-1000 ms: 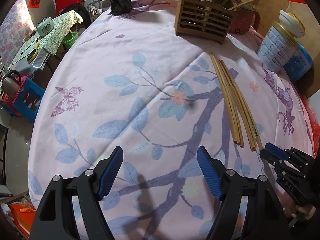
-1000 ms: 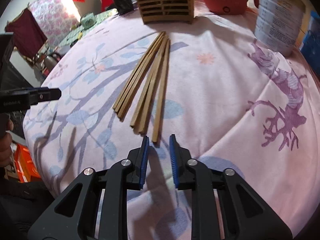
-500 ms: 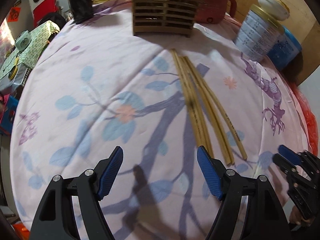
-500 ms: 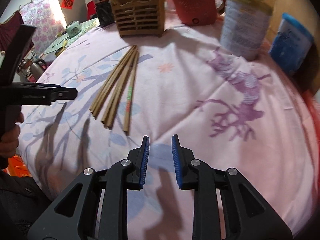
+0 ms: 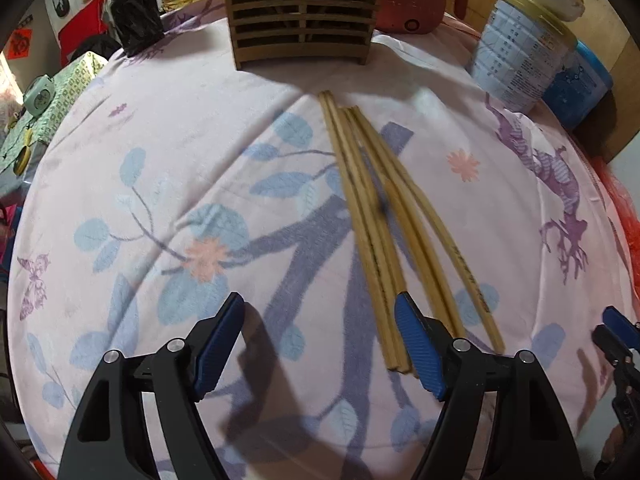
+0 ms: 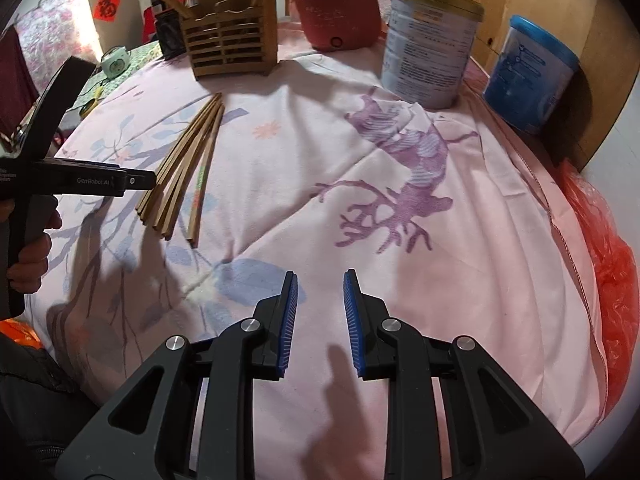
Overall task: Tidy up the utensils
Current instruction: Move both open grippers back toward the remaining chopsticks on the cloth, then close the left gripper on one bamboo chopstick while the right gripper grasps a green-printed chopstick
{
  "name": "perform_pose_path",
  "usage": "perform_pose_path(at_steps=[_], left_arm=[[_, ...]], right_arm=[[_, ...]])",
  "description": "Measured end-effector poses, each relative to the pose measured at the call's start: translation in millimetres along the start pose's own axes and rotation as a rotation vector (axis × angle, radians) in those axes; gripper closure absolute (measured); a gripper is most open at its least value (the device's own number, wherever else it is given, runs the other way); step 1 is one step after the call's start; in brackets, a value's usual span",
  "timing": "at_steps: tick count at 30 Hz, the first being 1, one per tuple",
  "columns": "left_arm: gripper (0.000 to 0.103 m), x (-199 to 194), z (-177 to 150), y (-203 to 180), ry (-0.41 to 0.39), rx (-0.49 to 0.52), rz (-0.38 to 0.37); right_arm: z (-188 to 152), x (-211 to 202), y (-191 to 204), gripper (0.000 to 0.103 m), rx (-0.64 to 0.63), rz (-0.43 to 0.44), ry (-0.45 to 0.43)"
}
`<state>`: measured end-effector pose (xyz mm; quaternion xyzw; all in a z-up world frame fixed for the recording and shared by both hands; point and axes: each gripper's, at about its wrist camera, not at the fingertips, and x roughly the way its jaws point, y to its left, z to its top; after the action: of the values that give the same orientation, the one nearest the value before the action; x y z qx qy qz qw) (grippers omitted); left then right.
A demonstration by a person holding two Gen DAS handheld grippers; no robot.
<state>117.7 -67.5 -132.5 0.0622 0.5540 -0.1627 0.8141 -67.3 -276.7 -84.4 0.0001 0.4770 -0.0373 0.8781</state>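
Several wooden chopsticks (image 5: 384,216) lie side by side on the pink floral tablecloth, pointing toward a slatted wooden utensil holder (image 5: 302,16) at the back. My left gripper (image 5: 320,336) is wide open and empty, its right finger just over the near ends of the chopsticks. In the right wrist view the chopsticks (image 6: 188,168) lie at the left and the holder (image 6: 230,48) stands behind them. My right gripper (image 6: 318,312) is partly open and empty above bare cloth, to the right of the chopsticks.
A red electric pot (image 6: 338,20), a tall tin can (image 6: 430,48) and a blue tub (image 6: 528,76) stand at the back right. A black container (image 5: 136,20) stands at the back left. The table's right edge drops by a red bag (image 6: 612,280).
My left gripper has swung right and forward, so the chopsticks now lie by its right finger. My right gripper has drawn back to the right and opened a little.
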Motion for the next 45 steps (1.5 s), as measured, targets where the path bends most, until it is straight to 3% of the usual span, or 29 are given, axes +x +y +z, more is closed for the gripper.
perform_pose_path(at_steps=[6, 12, 16, 19, 21, 22, 25, 26, 27, 32, 40, 45], left_arm=[[0.021, -3.9, -4.0, 30.8, 0.024, -0.066, 0.067], [0.021, -20.7, -17.2, 61.0, 0.030, -0.134, 0.053], [0.024, -27.3, -18.4, 55.2, 0.011, -0.106, 0.020], [0.033, -22.6, -15.7, 39.6, 0.014, -0.060, -0.008], [0.053, -16.2, -14.0, 28.6, 0.020, -0.031, -0.025], [0.054, -15.1, -13.2, 22.4, 0.005, -0.007, -0.005], [0.082, -14.0, -13.6, 8.1, -0.022, 0.052, -0.003], [0.095, -13.4, -13.4, 6.3, -0.024, 0.059, -0.009], [0.098, -13.0, -13.3, 5.4, -0.024, 0.061, -0.017], [0.098, -16.8, -19.5, 17.5, -0.022, 0.041, -0.004], [0.098, -36.8, -47.7, 72.1, -0.008, -0.094, 0.065], [0.098, -46.2, -63.5, 95.9, 0.001, -0.162, 0.097]], right_arm=[[15.0, 9.7, 20.3, 0.077, -0.055, 0.055, -0.008], [29.6, 25.4, 57.1, 0.077, -0.153, 0.145, 0.001], [32.6, 25.4, 66.6, 0.077, -0.181, 0.155, -0.005], [28.9, 20.2, 60.6, 0.077, -0.171, 0.131, -0.011], [26.0, 18.0, 52.0, 0.077, -0.146, 0.115, -0.011], [23.7, 15.4, 44.4, 0.077, -0.120, 0.099, -0.011], [19.3, 10.8, 29.7, 0.077, -0.066, 0.076, -0.016], [18.0, 9.0, 25.2, 0.077, -0.047, 0.070, -0.018], [17.2, 8.2, 22.5, 0.077, -0.037, 0.068, -0.019], [20.2, 11.7, 26.4, 0.077, -0.021, 0.100, -0.019], [34.3, 38.7, 76.7, 0.077, -0.130, 0.246, 0.032], [35.3, 58.3, 85.0, 0.077, -0.118, 0.254, 0.070]])
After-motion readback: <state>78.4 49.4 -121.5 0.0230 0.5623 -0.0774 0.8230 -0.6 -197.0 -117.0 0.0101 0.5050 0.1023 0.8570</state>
